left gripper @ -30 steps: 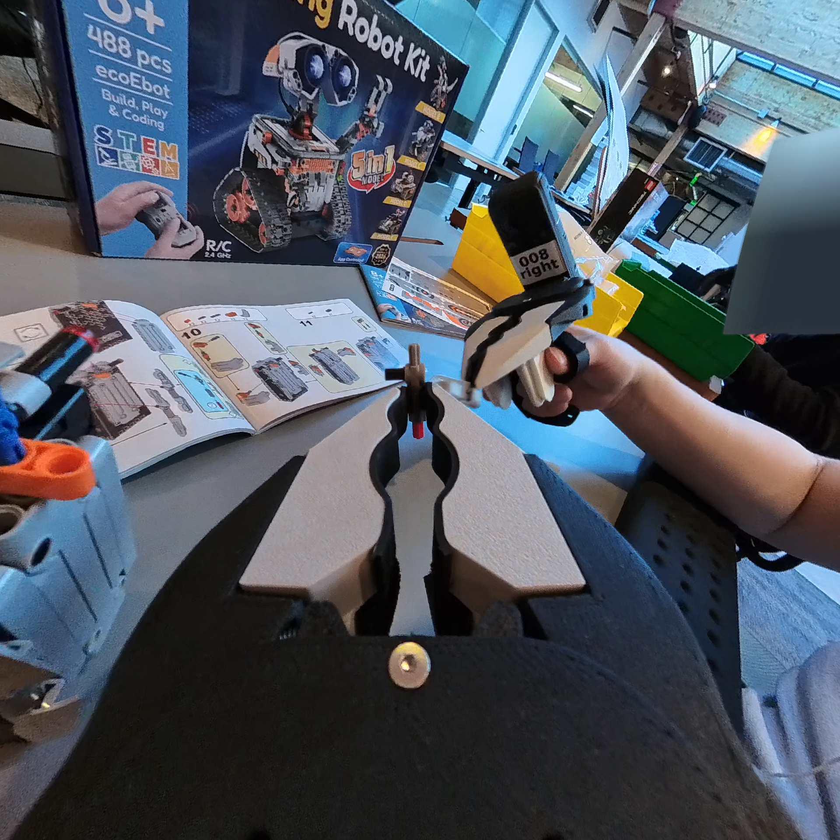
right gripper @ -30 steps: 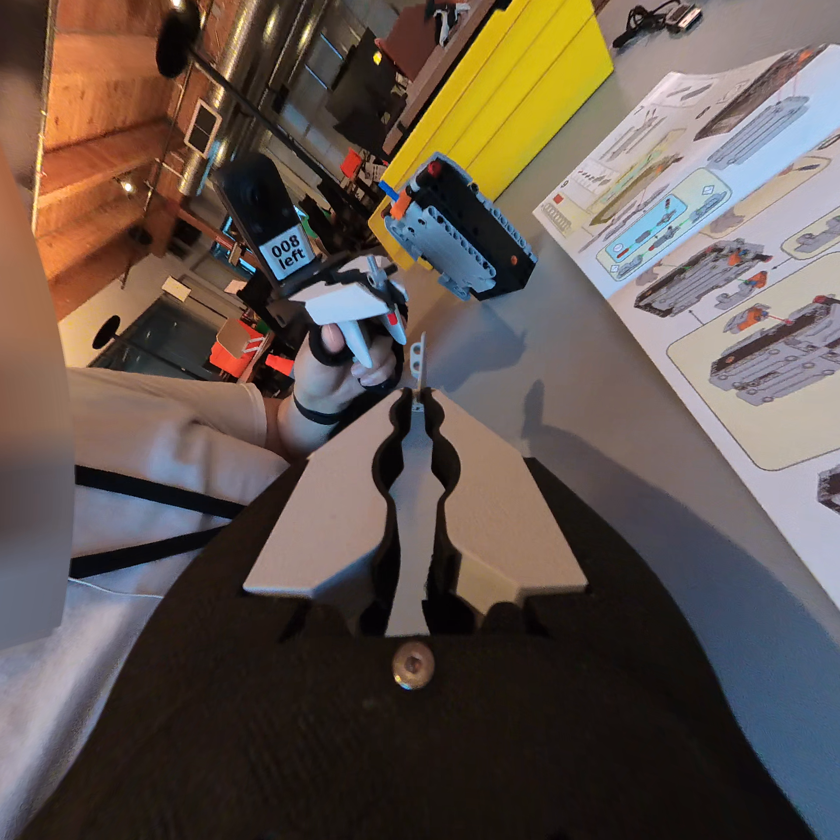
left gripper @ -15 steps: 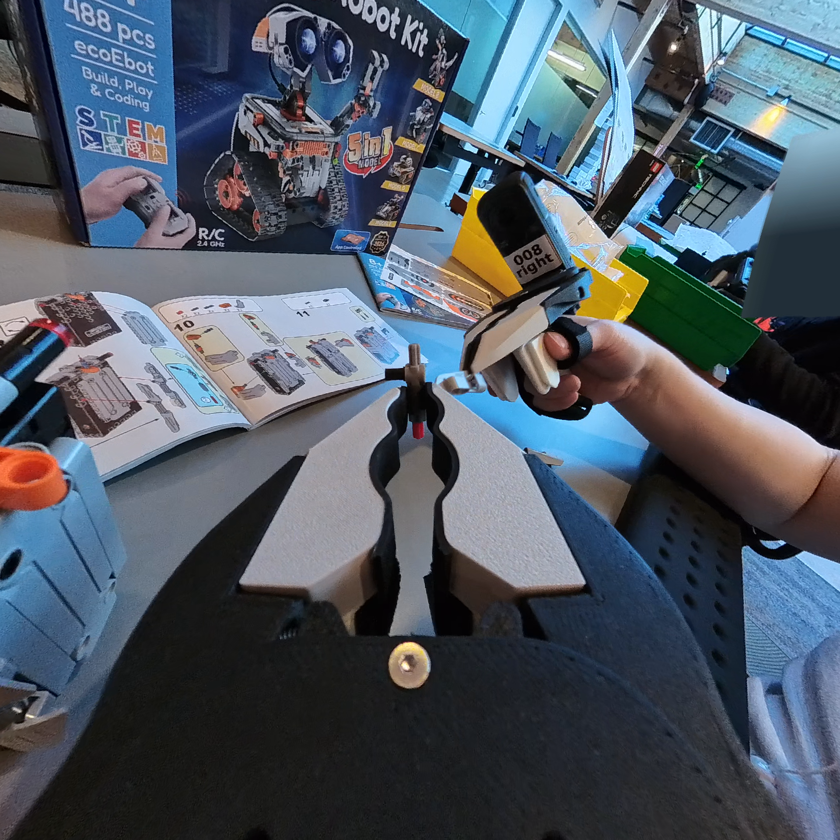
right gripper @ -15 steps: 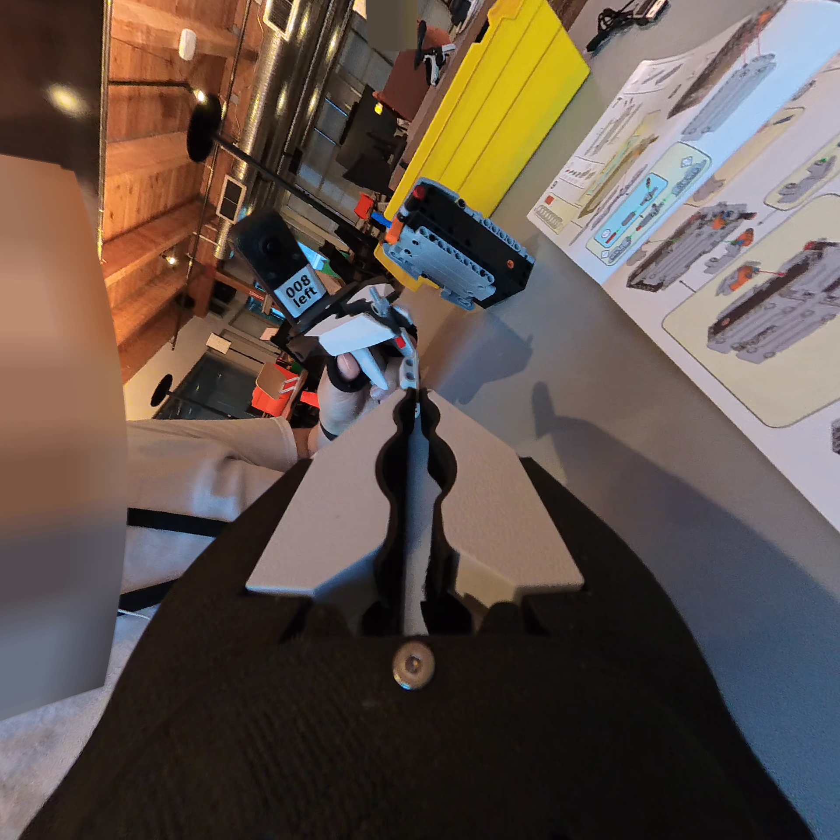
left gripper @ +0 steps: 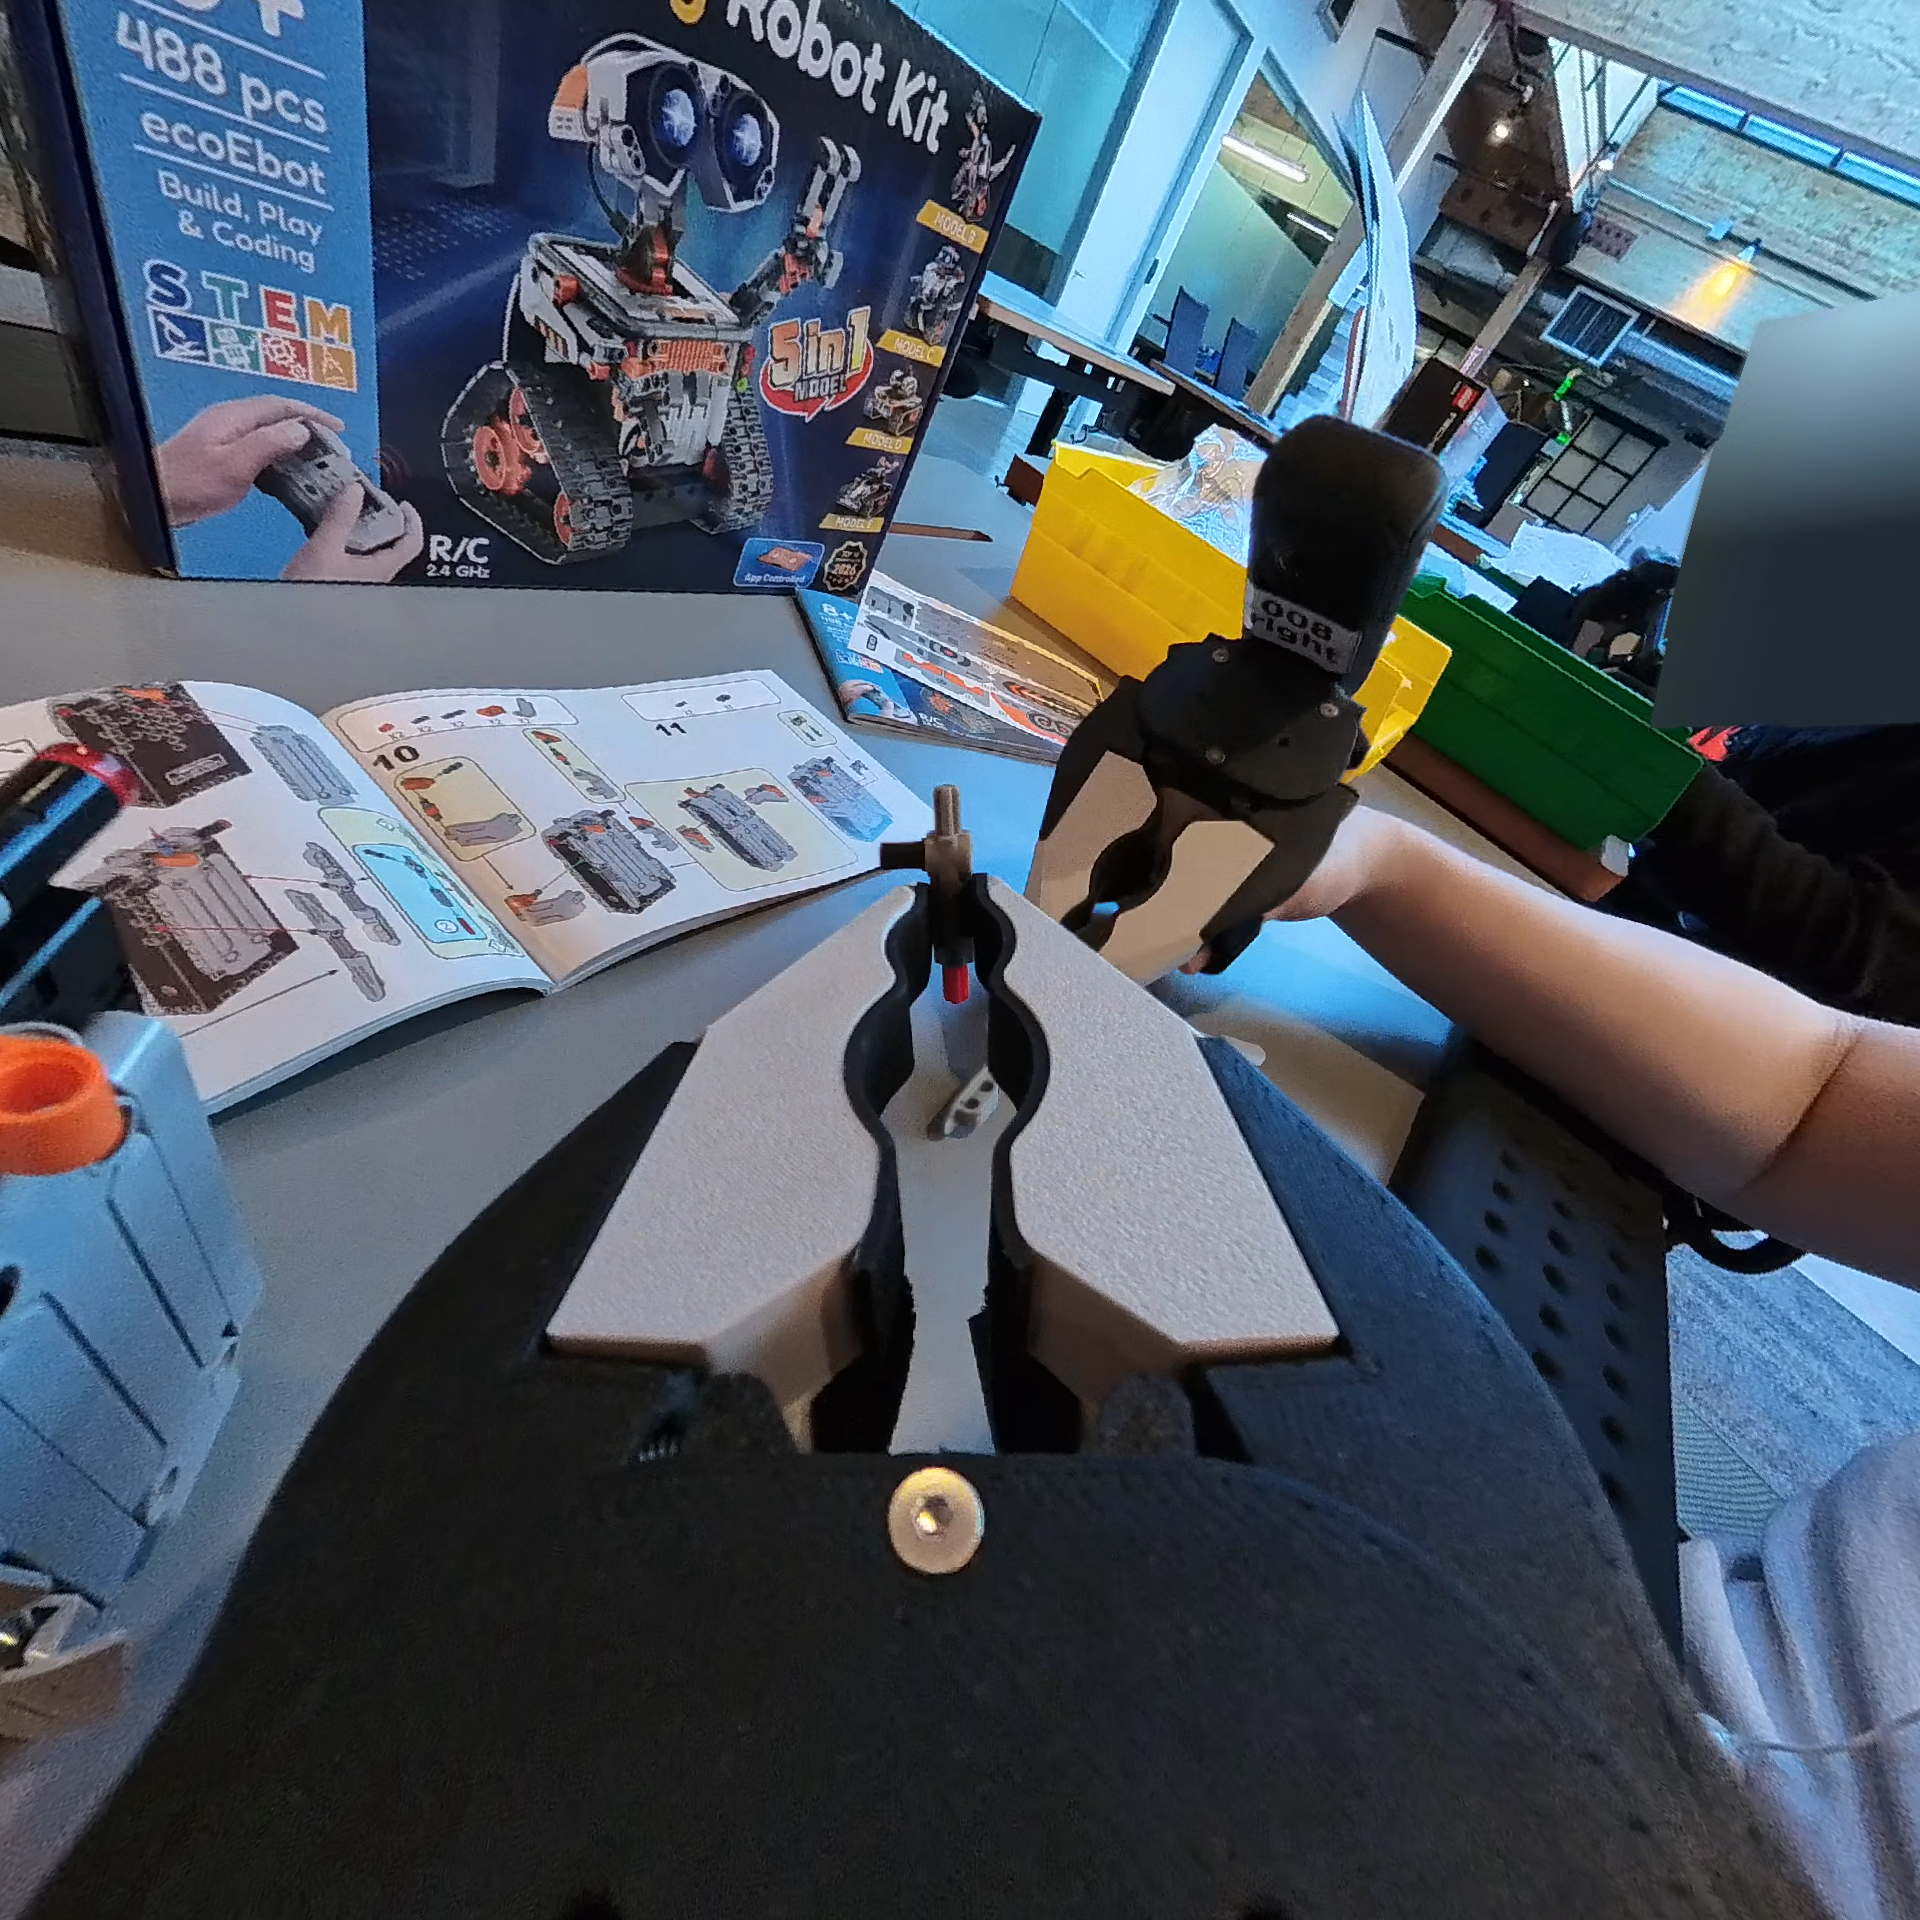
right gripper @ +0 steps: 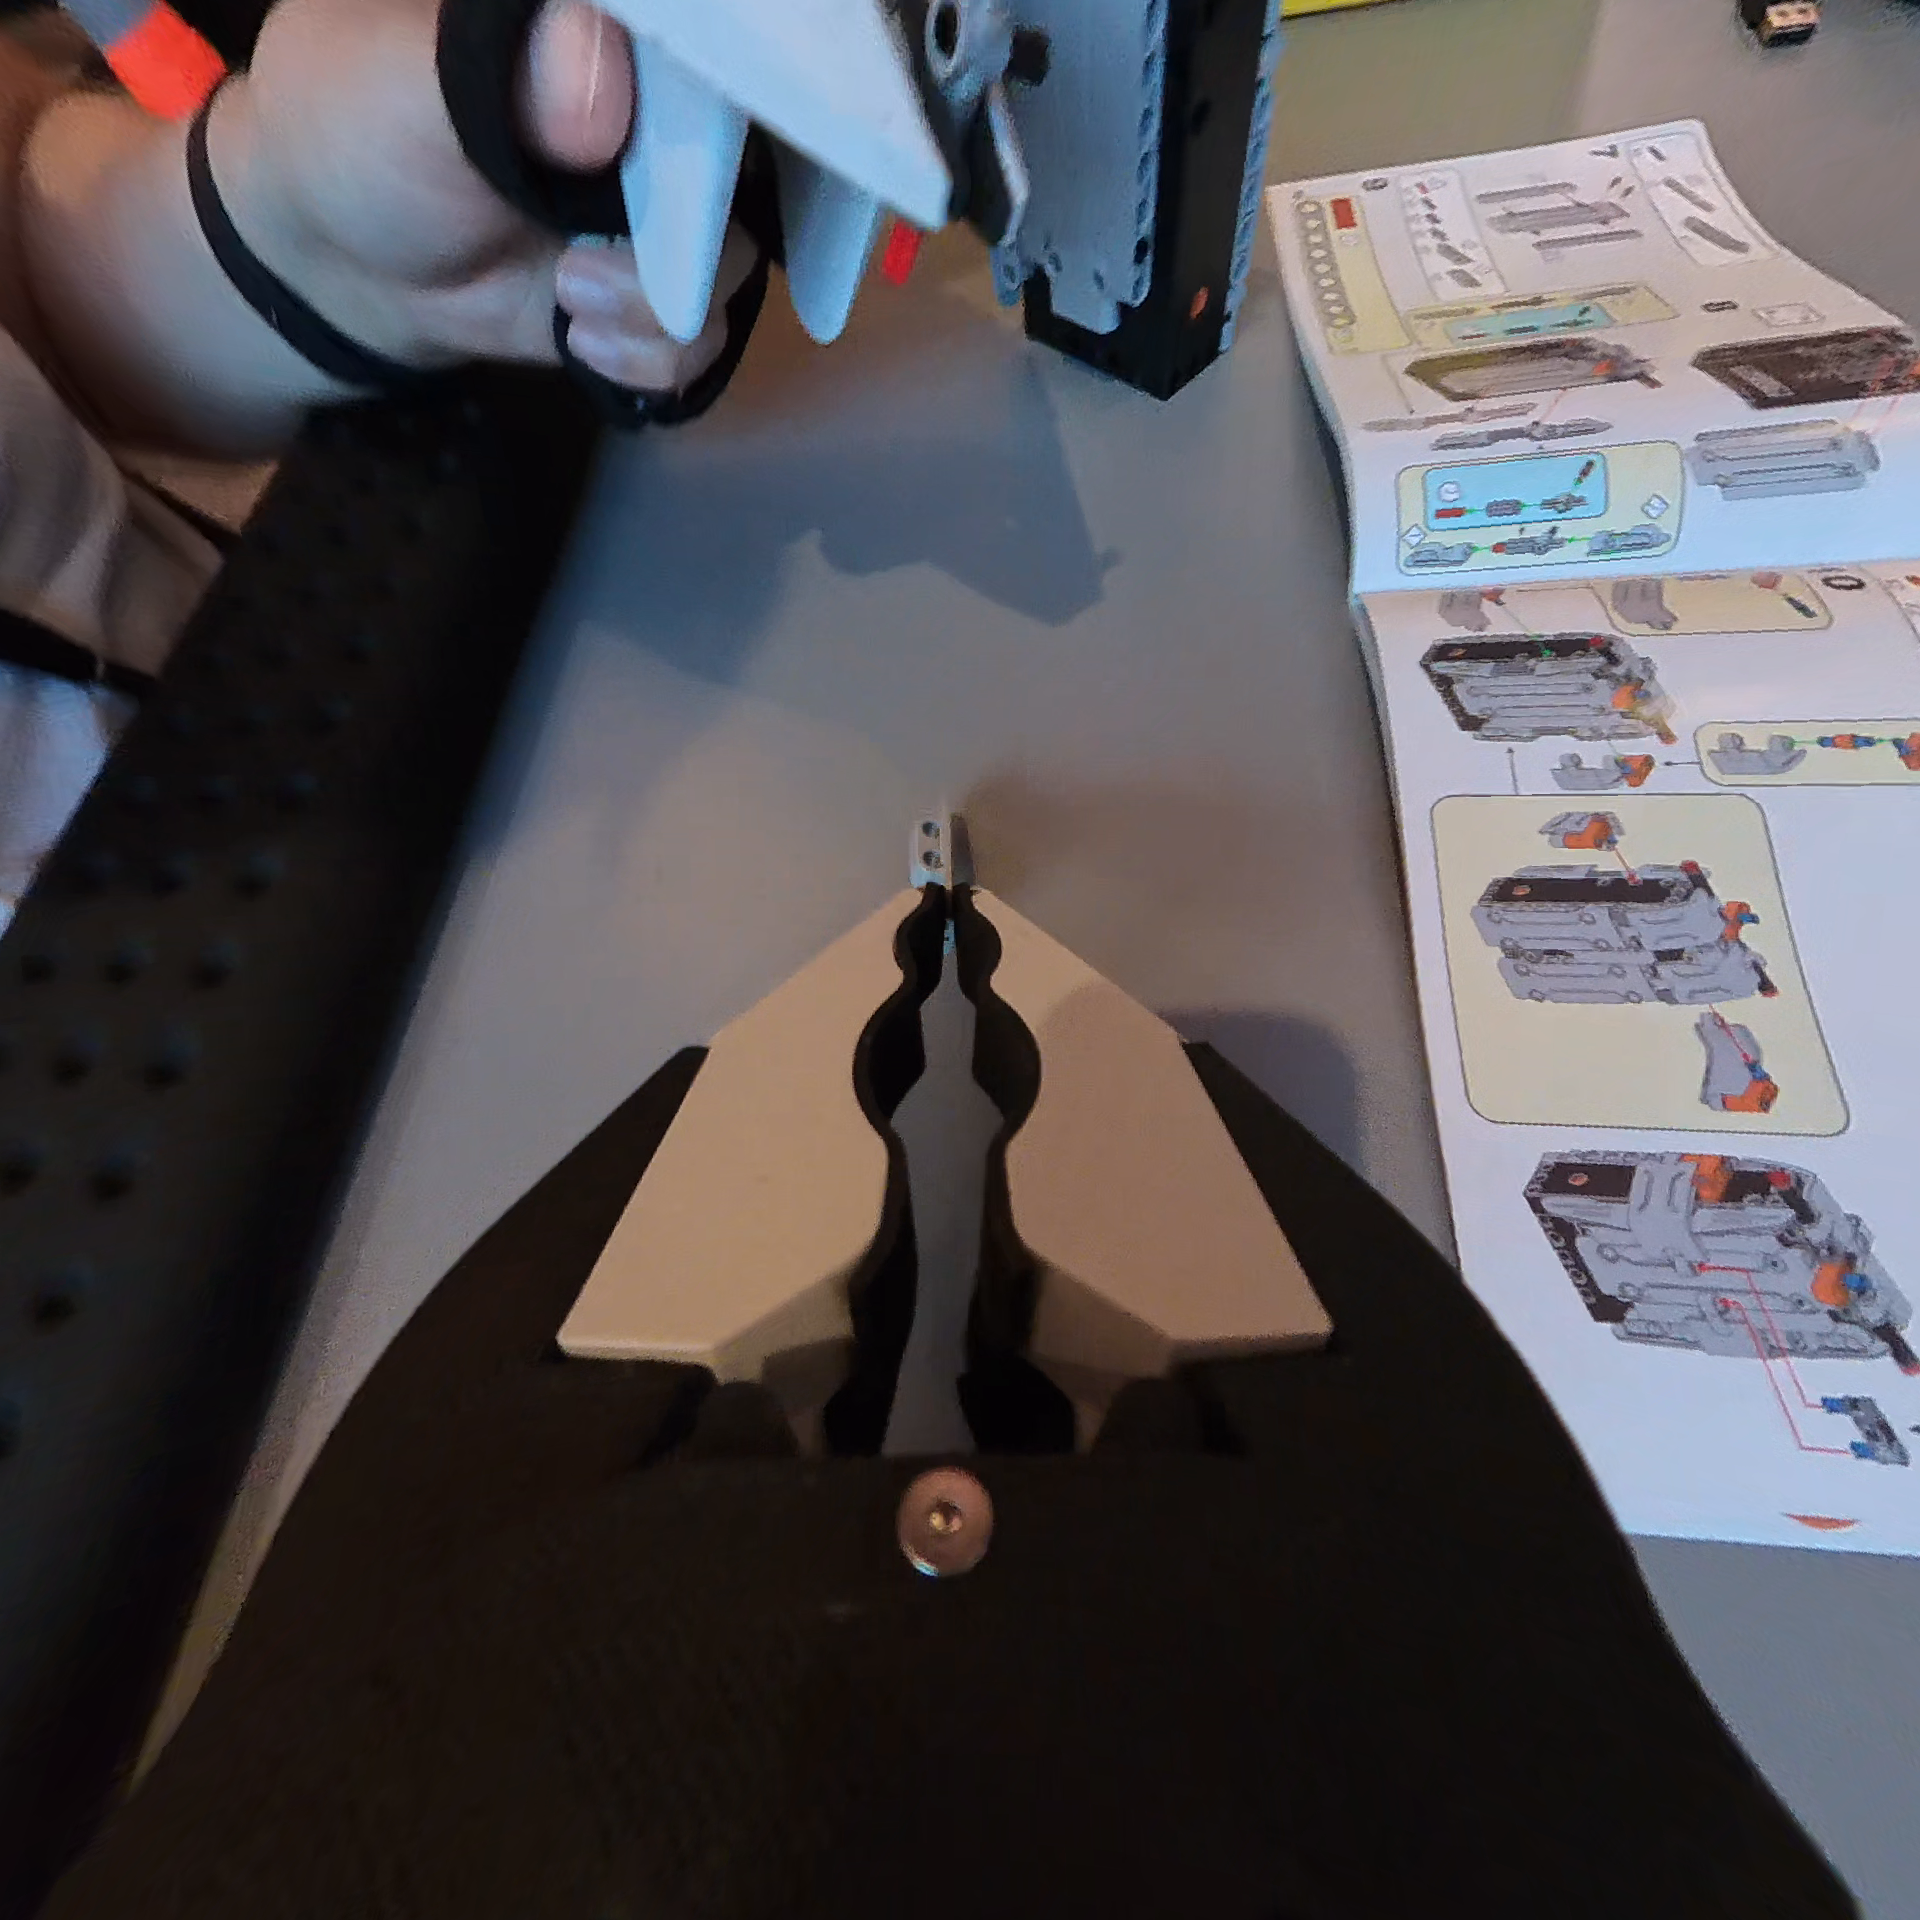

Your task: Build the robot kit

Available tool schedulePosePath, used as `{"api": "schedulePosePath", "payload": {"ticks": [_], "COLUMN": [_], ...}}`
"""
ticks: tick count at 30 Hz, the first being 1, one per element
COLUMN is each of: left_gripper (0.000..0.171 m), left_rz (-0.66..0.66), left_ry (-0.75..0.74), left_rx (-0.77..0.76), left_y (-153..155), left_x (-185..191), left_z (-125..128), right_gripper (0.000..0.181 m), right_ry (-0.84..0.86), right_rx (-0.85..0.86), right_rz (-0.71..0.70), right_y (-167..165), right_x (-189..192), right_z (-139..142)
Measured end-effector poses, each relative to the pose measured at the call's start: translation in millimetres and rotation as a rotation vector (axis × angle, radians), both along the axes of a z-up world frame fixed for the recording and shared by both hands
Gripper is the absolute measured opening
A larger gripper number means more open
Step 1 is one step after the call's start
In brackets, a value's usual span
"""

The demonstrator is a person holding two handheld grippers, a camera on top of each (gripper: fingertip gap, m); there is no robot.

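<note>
My left gripper point(left gripper: 948, 904) is shut on a small pin assembly point(left gripper: 945, 842), a tan axle in a black connector with a red end, held above the grey table point(left gripper: 623, 623). My right gripper point(right gripper: 943, 899) is shut on a small grey beam point(right gripper: 932, 847) with two holes and points down, the beam at the table top. That beam also shows through the gap of my left fingers point(left gripper: 966, 1107). The right gripper's body point(left gripper: 1236, 748) stands just right of my left tips. In the right wrist view the left gripper point(right gripper: 821, 187) is blurred at the top.
An open instruction booklet point(left gripper: 436, 831) point(right gripper: 1621, 935) lies on the table. A grey and black model block point(right gripper: 1122, 187) point(left gripper: 94, 1299) stands beside it. The blue kit box point(left gripper: 520, 291), yellow bin point(left gripper: 1122, 582) and green bin point(left gripper: 1538, 707) stand behind. A black studded mat point(right gripper: 208, 831) lines the near edge. Left tips to right tips: about 10 cm.
My right gripper has swung from beside the left tips down to the table, still holding the grey beam. My left gripper has hardly moved and keeps the pin assembly.
</note>
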State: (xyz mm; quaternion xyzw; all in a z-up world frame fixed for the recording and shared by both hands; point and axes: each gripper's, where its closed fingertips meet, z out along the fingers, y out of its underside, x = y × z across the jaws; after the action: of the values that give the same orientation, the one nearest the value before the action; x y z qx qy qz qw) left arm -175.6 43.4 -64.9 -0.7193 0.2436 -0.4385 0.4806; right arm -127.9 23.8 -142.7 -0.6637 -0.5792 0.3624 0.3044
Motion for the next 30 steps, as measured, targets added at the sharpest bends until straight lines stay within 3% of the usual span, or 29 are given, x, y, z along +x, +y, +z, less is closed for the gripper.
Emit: {"api": "schedulePosePath", "payload": {"ticks": [13,24,30], "left_gripper": [0.005,0.005,0.005], "left_rz": [-0.009,-0.01,-0.005], "left_ry": [0.007,0.012,0.016], "left_rx": [-0.005,-0.008,-0.008], "left_y": [-1.0,-0.8,-0.3], "left_x": [2.5,3.2,2.8], "left_z": [-2.1,-3.4,-3.7], "right_gripper": [0.0,0.015,0.019], "right_ry": [-0.032,-0.008,-0.043], "right_rx": [0.191,0.165,0.111], "right_rz": [0.168,0.163,0.043], "right_y": [-16.1,-21.1,-9.4], "right_x": [0.3,-4.7,-6.4], "right_z": [-8.1,-0.7,8.8]}}
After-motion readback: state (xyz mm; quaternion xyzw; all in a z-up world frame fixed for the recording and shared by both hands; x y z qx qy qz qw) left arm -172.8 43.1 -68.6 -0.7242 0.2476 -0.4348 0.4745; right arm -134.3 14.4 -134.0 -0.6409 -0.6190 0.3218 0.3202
